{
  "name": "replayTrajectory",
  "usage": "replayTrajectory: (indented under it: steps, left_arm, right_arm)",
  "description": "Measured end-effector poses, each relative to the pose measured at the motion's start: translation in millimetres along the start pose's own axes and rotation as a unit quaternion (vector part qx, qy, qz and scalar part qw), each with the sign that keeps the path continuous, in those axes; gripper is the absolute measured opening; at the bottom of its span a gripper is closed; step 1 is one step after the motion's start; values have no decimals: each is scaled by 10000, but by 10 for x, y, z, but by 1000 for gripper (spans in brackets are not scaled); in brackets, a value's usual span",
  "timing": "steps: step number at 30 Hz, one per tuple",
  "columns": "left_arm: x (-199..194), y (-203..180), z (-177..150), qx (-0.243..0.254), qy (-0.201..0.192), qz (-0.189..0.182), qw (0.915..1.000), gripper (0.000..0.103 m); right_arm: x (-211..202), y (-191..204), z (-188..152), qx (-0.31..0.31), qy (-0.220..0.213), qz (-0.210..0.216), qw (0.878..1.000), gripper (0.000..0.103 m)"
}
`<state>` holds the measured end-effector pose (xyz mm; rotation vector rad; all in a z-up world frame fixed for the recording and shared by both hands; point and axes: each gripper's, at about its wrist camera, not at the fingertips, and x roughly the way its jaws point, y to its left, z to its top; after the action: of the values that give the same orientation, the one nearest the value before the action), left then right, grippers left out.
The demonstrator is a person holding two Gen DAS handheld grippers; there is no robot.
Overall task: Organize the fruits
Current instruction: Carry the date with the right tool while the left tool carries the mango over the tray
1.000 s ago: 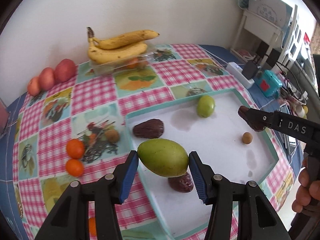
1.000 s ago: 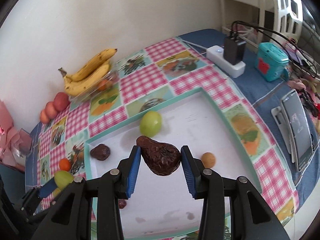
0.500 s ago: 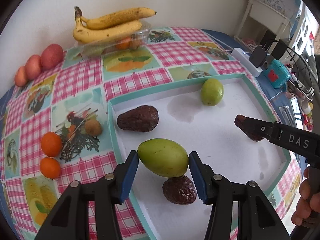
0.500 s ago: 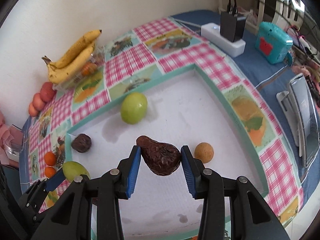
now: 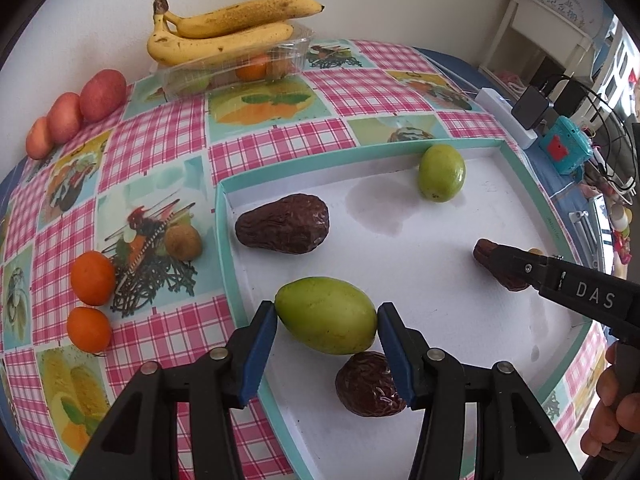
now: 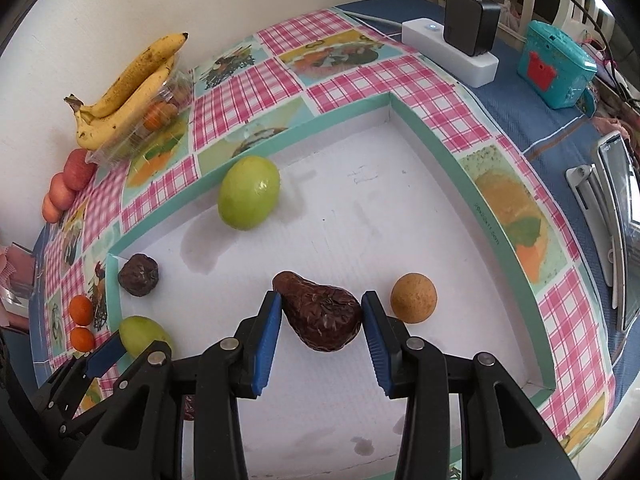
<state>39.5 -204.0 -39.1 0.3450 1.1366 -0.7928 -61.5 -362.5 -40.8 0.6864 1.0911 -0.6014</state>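
Left gripper (image 5: 326, 322): blue pads clamped on a green mango (image 5: 326, 315), one pad at each end, fruit slung crosswise between the fingertips above the near-left part of the white tray (image 5: 400, 264).

Right gripper (image 6: 320, 320): pads closed on a wrinkled brown avocado (image 6: 320, 316), narrow end pointing beyond the left finger, held over the tray's middle.

Beyond the left fingers: second brown avocado (image 5: 284, 229) near the tray's left wall; round green fruit (image 5: 441, 173) by the far wall. Under the right fingertip: small dark wrinkled fruit (image 5: 370, 385) on the tray floor.

Just right of the right fingers: small tan ball-like fruit (image 6: 413, 298).

Outside the tray, left of the left fingers: two tangerines (image 5: 90, 300); far off, bananas (image 5: 224, 34) on a clear box.

Handling note, as judgement: both loads appear bound for the tray floor. Lower each until it touches before opening; round fruit will roll, so set the mango clear of the dark fruit beneath it, and the avocado clear of the tan ball.
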Motion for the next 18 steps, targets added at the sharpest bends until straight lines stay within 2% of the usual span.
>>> replayTrajectory:
  steps: [13,18]
  left_arm:
    - [-17,13,20,14,16,84,10000,57]
    - [-124,11,47,21,-80,102,9999,63]
  right_arm:
    - [50,4,1,37,72,-39,10000,43]
    - [38,1,18,-2,87,-105,9999,45]
